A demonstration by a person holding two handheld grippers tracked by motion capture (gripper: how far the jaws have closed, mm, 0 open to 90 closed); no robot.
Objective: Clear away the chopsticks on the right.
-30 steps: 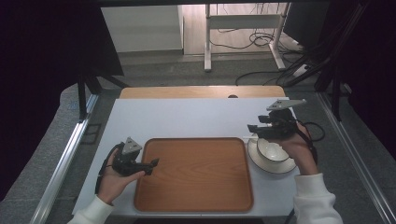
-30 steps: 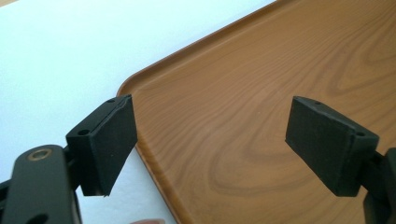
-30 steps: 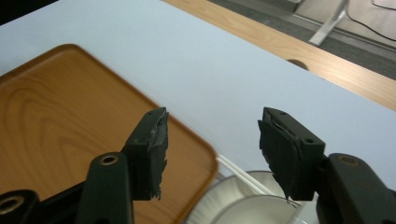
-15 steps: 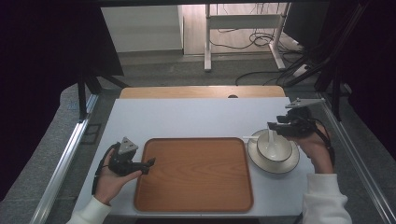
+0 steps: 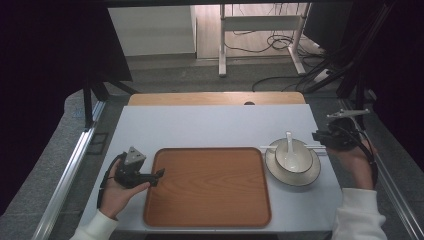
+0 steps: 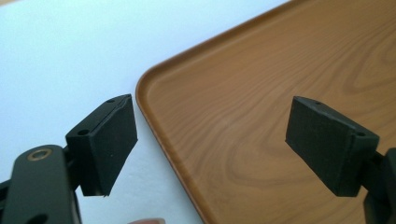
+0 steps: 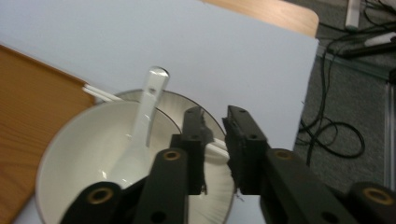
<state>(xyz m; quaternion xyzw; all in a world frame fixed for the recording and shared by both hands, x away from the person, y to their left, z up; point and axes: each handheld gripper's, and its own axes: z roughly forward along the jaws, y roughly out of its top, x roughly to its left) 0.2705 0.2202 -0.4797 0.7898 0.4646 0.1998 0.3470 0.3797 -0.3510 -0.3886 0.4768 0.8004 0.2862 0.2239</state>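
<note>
A white bowl (image 5: 301, 161) with a white spoon (image 5: 289, 142) in it stands on a plate (image 5: 300, 179) right of the wooden tray (image 5: 207, 185). White chopsticks (image 5: 267, 148) lie across the plate's far rim. My right gripper (image 5: 318, 138) is at their right end. In the right gripper view its jaws have just been closing and the right gripper (image 7: 215, 116) pinches the chopsticks (image 7: 95, 92) beside the bowl (image 7: 79, 149) and spoon (image 7: 149, 102). My left gripper (image 5: 158, 176) rests open at the tray's left edge. In the left gripper view the left gripper (image 6: 210, 140) straddles the tray's rim (image 6: 154, 116) with nothing held.
The white table (image 5: 210, 125) extends bare beyond the tray. Its right edge runs close to my right hand. Cables (image 5: 280, 45) and a stand's legs lie on the floor behind the table. Metal rails (image 5: 70, 170) flank both sides.
My right gripper moved right, from over the bowl to the chopsticks' right end, and its jaws narrowed onto them. The left gripper stayed where it was.
</note>
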